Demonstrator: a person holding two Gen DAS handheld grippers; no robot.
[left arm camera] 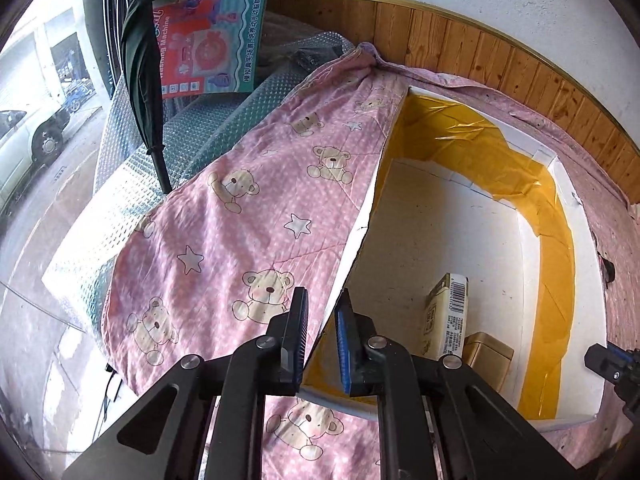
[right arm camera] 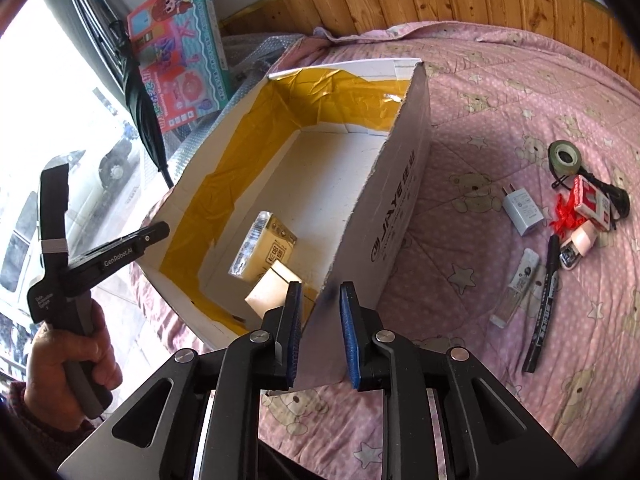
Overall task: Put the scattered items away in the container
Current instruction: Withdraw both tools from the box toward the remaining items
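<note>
Right wrist view: both claws, left claw [left arm camera: 320, 340] and right claw [right arm camera: 320, 336], narrowly parted and empty, over the box [right arm camera: 400, 184] on the bed [right arm camera: 480, 92]; charger [right arm camera: 522, 208] and marker [right arm camera: 544, 304] lie beside it.

An open white box [right arm camera: 400, 184] lined with yellow tape holds a cream packet [right arm camera: 262, 246] and a tan carton [right arm camera: 276, 284]. A charger [right arm camera: 522, 210], marker [right arm camera: 544, 304] and tape roll [right arm camera: 564, 158] lie scattered on the bed beside it.
</note>
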